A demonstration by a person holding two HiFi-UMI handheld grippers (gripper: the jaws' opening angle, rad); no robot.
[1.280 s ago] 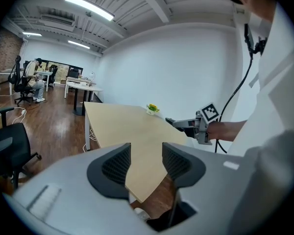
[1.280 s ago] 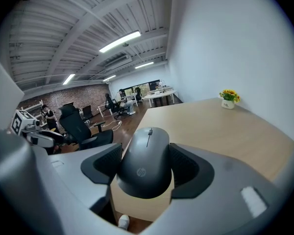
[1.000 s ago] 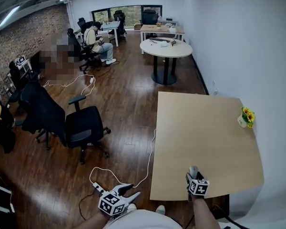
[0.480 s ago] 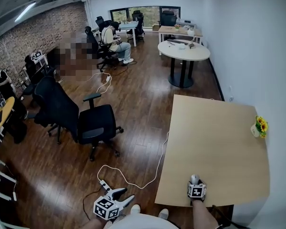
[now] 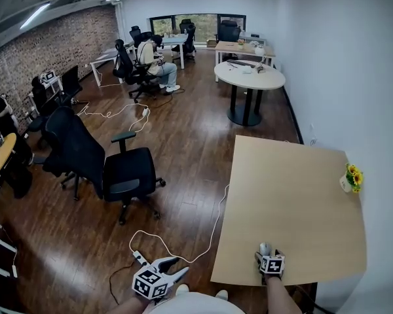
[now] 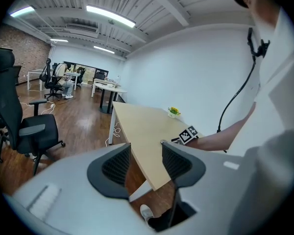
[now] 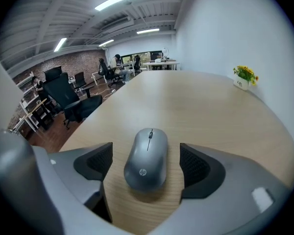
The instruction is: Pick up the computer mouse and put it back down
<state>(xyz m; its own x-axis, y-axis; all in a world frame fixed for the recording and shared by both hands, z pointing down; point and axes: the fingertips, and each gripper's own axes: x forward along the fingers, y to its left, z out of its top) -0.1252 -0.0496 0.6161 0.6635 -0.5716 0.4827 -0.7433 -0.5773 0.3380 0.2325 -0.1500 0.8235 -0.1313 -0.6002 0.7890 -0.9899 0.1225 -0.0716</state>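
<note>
A grey computer mouse [image 7: 146, 159] lies flat on the pale wooden table [image 7: 201, 102], close to its front edge [image 5: 264, 247]. My right gripper [image 7: 145, 152] stands around the mouse with its jaws opening. Both dark pads are clear of the mouse's sides, with bare table showing in each gap. In the head view the right gripper [image 5: 266, 255] sits at the table's [image 5: 295, 195] near edge. My left gripper [image 5: 178, 265] hangs off the table's left, over the floor. It is open and empty [image 6: 146, 156].
A small pot of yellow flowers [image 5: 351, 178] stands at the table's right edge by the white wall. A black office chair [image 5: 121, 175] is left of the table. A white cable and power strip [image 5: 141, 259] lie on the wooden floor. Farther back stands a round white table [image 5: 249, 77].
The right gripper with the mouse has come down onto the table by the front edge, and its fingers now look spread beside the mouse. The left gripper has barely shifted.
</note>
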